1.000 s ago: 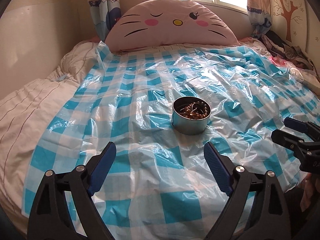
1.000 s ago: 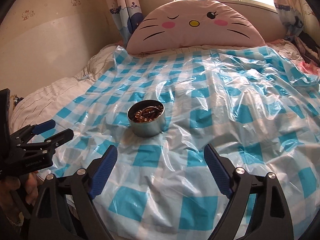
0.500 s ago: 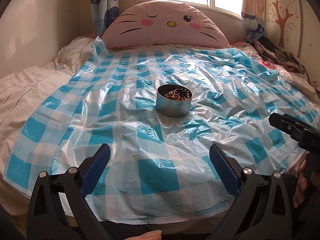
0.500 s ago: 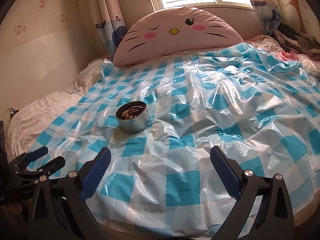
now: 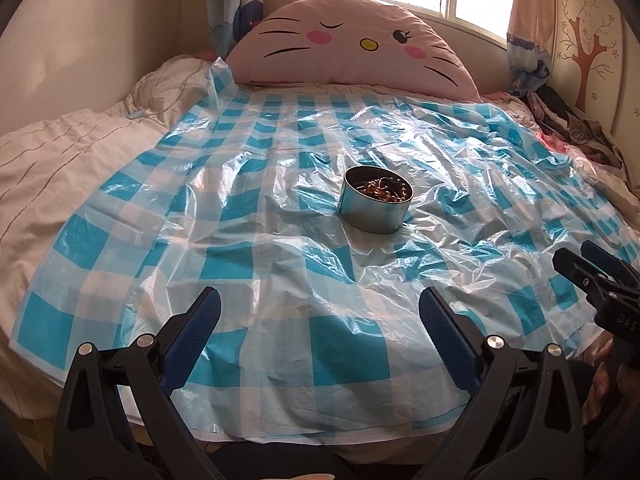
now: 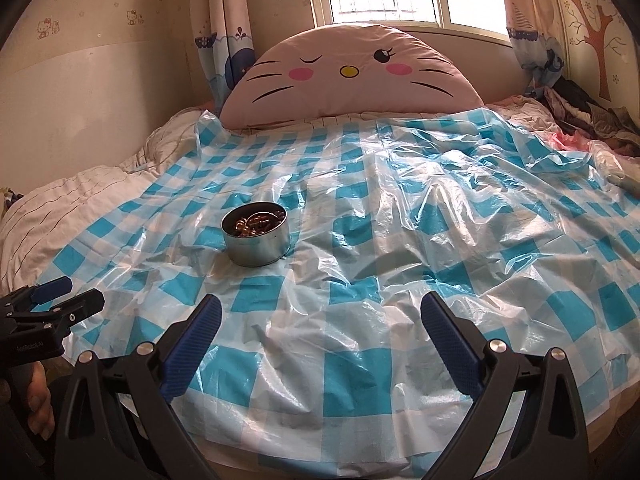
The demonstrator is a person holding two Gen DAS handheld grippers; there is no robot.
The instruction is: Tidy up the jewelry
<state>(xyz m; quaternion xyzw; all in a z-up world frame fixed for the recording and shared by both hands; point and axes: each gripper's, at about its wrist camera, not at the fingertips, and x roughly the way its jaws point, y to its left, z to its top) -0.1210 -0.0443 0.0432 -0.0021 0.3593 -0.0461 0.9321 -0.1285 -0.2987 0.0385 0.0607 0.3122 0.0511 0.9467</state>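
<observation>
A round metal tin (image 5: 376,206) (image 6: 257,238) stands on the blue-and-white checked plastic sheet (image 5: 280,240) (image 6: 400,220) spread over the bed. Inside it lies a tangle of gold-coloured bead jewelry (image 5: 382,190) (image 6: 254,224). My left gripper (image 5: 320,312) hovers over the sheet's near edge, well short of the tin, open and empty. My right gripper (image 6: 320,316) is also open and empty, with the tin ahead to its left. Each gripper shows at the edge of the other's view: the right gripper (image 5: 588,264), the left gripper (image 6: 60,296).
A large pink cat-face pillow (image 5: 352,52) (image 6: 352,76) leans against the wall under the window. Bare striped bedding (image 5: 60,168) lies left of the sheet. A heap of clothes (image 6: 580,116) fills the back right corner. A hand (image 6: 38,404) holds the left gripper's handle.
Both grippers have drawn back toward the foot of the bed, so the tin looks farther away and the sheet's near edge now shows. Their jaws stand slightly wider.
</observation>
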